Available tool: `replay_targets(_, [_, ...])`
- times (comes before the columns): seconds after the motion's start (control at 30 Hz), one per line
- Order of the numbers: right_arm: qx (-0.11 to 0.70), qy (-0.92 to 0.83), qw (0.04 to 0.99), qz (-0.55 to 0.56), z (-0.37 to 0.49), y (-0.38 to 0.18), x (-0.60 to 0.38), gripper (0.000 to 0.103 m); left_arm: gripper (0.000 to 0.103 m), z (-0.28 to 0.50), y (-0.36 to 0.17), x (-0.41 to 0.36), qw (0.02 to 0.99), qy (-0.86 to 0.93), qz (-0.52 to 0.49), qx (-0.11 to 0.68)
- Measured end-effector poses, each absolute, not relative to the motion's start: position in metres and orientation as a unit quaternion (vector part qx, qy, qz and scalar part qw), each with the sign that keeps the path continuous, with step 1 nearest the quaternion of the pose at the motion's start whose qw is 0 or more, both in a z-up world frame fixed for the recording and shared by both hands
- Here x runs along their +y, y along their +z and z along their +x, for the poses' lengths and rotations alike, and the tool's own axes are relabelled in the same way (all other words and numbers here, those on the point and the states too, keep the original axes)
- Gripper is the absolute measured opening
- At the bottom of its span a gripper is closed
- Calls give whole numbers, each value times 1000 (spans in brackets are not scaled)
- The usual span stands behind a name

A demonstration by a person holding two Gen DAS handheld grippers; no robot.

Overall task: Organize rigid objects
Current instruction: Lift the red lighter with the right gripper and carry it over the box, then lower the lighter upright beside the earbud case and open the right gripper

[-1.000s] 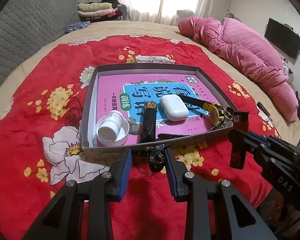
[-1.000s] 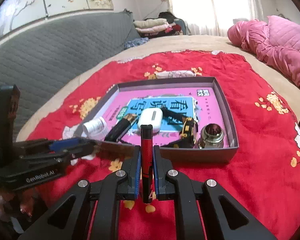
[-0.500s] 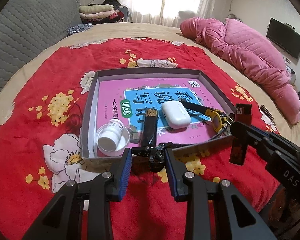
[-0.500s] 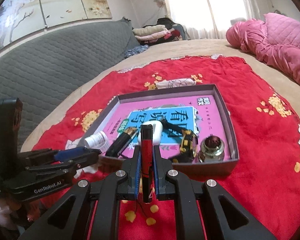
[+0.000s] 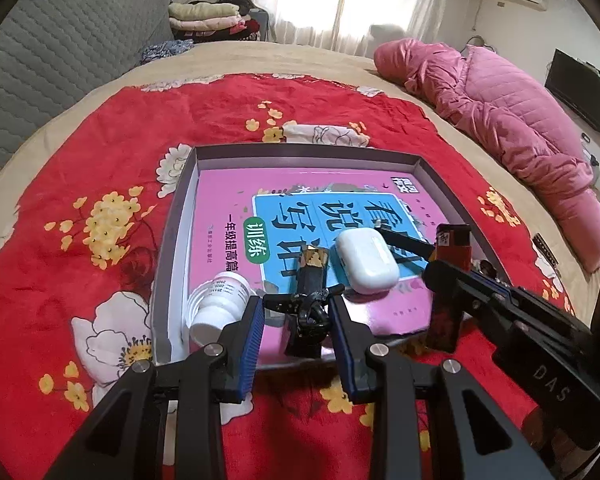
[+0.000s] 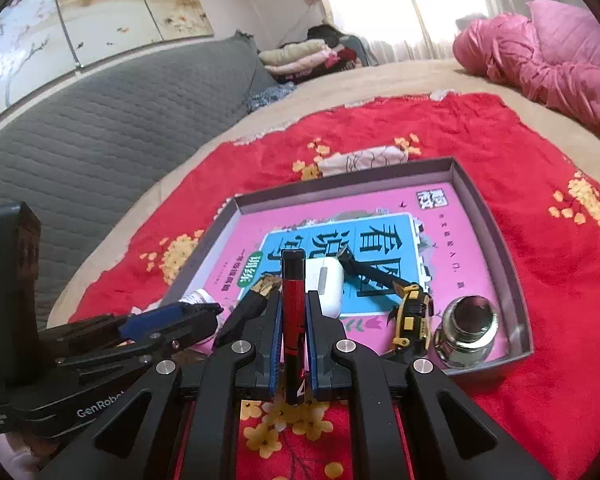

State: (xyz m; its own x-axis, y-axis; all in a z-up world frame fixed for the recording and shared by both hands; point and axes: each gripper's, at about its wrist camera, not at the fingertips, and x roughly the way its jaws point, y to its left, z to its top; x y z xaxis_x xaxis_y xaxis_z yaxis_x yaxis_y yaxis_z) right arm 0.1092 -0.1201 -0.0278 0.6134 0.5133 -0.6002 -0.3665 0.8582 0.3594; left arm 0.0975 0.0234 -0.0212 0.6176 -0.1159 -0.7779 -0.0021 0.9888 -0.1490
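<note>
Right tool (image 6: pixel 293 344): clenched on red lighter (image 6: pixel 293 320), long axis upright and pointing forward toward the frame centre. Tray (image 6: pixel 512 264) directly ahead, near wall just beyond the lighter tip; free pink floor at the upper middle of the frame, past earbud case (image 6: pixel 325 286). Left tool (image 5: pixel 296 328): released, fingers astride black key clip (image 5: pixel 312 312) at lower centre, over the tray's near edge. Judgement: right side nearer to the deposit; short forward reach, then lower.
</note>
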Motion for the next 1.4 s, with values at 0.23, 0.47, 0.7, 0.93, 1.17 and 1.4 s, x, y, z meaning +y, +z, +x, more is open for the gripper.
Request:
replay_targets(0.23, [372, 244, 891, 95, 121, -41, -113, 11, 33, 104, -29, 28, 894, -26, -75, 441])
replay_targets(0.47, [368, 238, 895, 82, 129, -45, -104, 11, 33, 106, -35, 25, 893, -26, -66, 445])
replay_targets(0.7, [367, 233, 898, 71, 133, -50, -98, 11, 33, 105, -39, 27, 891, -28, -73, 447])
replay_targets(0.93, [365, 231, 901, 51, 133, -55, -93, 11, 33, 104, -39, 28, 890, -32, -76, 448])
replay_targets(1.17, [367, 237, 897, 65, 132, -56, -98, 14, 33, 103, -39, 30, 890, -34, -81, 448])
replay_targets(1.4, [369, 243, 895, 70, 129, -56, -98, 21, 33, 99, -38, 28, 889, -42, -89, 448])
